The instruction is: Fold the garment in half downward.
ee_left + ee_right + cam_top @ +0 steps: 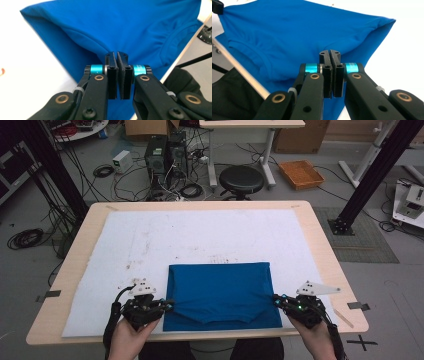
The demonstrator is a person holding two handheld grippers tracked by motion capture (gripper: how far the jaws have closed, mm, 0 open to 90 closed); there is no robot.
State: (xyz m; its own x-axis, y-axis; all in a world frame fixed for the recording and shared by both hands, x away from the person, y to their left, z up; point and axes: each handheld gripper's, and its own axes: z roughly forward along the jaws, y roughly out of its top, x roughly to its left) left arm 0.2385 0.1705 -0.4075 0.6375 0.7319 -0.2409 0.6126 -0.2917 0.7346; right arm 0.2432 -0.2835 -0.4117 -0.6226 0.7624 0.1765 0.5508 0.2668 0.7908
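A blue T-shirt (220, 290) lies folded on the white mat (200, 235) near the table's front edge. Its upper layer is drawn toward me, collar at the front middle. My left gripper (169, 306) is at the shirt's left edge and my right gripper (276, 301) at its right edge. In the left gripper view the jaws (117, 53) are shut, and creases in the blue cloth (125, 25) run into the tips. In the right gripper view the jaws (329, 52) are likewise shut, pinching the cloth (299, 30) at its edge.
The mat covers most of the wooden table (325, 250). Beyond the far edge are a black stool (241, 179), computer towers (165, 155) with cables, and an orange tray (301, 174) on the floor. Black frame posts stand at both sides.
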